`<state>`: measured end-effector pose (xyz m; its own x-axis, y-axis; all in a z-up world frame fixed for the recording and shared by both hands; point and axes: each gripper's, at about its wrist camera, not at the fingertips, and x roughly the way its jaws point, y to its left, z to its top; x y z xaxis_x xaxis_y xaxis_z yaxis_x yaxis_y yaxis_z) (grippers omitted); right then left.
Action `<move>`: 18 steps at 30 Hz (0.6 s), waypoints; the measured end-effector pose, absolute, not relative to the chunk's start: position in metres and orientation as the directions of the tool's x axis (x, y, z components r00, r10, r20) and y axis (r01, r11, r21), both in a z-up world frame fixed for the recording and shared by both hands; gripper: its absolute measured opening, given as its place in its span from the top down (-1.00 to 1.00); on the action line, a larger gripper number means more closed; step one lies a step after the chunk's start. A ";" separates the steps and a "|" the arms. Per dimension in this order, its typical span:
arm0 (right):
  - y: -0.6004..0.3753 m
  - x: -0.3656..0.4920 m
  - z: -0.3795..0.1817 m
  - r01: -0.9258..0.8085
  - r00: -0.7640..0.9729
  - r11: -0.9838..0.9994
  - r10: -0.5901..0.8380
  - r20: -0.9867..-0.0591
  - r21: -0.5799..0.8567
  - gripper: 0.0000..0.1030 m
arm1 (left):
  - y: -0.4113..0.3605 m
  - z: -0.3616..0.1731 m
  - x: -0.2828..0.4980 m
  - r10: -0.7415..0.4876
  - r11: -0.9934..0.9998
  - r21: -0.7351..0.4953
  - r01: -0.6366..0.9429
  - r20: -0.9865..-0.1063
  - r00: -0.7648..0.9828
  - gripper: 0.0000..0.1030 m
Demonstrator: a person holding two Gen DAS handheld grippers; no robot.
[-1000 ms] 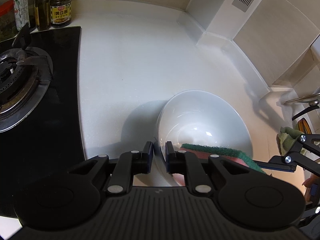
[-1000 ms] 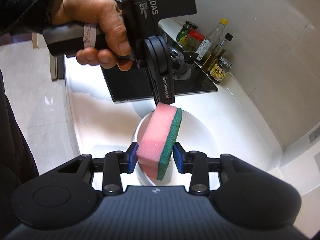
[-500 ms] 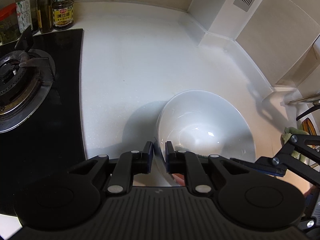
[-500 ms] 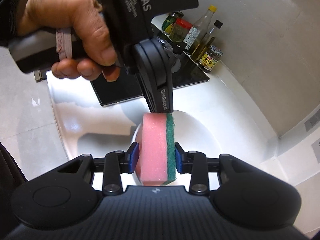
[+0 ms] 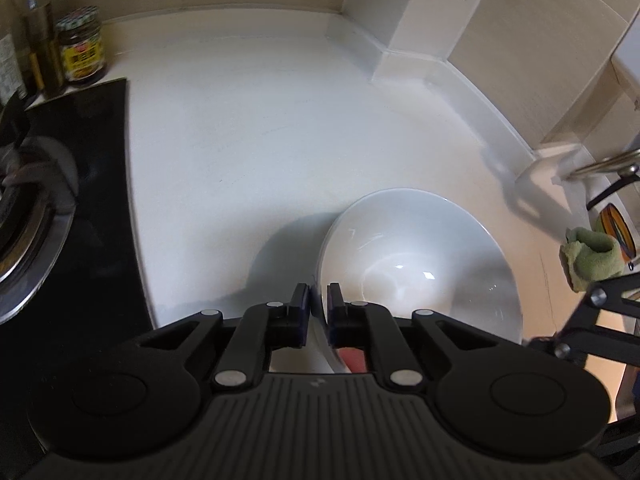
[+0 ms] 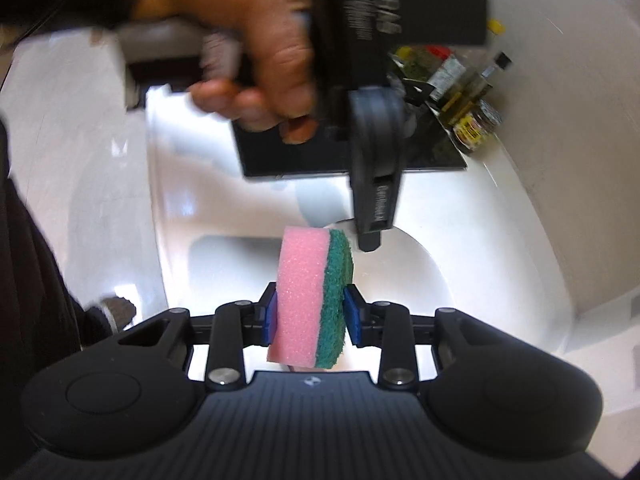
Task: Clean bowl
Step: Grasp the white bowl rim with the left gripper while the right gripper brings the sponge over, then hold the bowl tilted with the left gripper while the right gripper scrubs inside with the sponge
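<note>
Two grippers are at work here, and the cleaning looks like it is only starting. Far on the left sits the black stove (image 5: 80, 208), with a jar (image 5: 82, 50) behind it. Next comes the bare white counter (image 5: 260, 128). In the middle, the left gripper (image 5: 318, 308) is pinched tight on the near rim of the white bowl (image 5: 420, 264), so the bowl is held steady on the counter. The bowl looks white and shiny inside, and I cannot see any food or soap in it. A green cloth (image 5: 592, 256) lies further to the right. In the other view, the right gripper (image 6: 310, 316) squeezes a pink and green sponge (image 6: 312, 296), held on its edge just above the bowl, near the left gripper's tip. I think the sponge is not touching the bowl yet. So the holding part is done, and all the scrubbing is left to do.
</note>
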<state>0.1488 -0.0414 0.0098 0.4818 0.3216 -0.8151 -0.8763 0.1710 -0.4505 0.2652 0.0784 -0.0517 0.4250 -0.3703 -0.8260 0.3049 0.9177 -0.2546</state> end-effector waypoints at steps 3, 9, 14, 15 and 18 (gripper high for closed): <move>-0.043 0.136 0.007 -0.858 0.499 0.025 0.275 -0.822 -0.513 0.45 | 0.070 -0.053 0.274 -0.384 0.909 -0.260 0.324 -0.826 0.414 0.90; -0.041 0.129 0.007 -0.845 0.512 -0.035 0.228 -0.828 -0.533 0.45 | 0.081 -0.052 0.248 -0.350 0.936 -0.299 0.184 -0.828 0.438 0.83; -0.038 0.127 0.009 -0.845 0.519 -0.027 0.195 -0.832 -0.533 0.45 | 0.084 -0.052 0.216 -0.314 0.946 -0.312 0.087 -0.821 0.477 0.76; -0.037 0.128 0.010 -0.847 0.518 -0.025 0.191 -0.834 -0.532 0.45 | 0.083 -0.053 0.215 -0.306 0.948 -0.311 0.073 -0.820 0.484 0.76; -0.035 0.129 0.012 -0.850 0.512 -0.027 0.194 -0.837 -0.526 0.45 | 0.078 -0.052 0.222 -0.282 0.957 -0.277 0.085 -0.826 0.488 0.80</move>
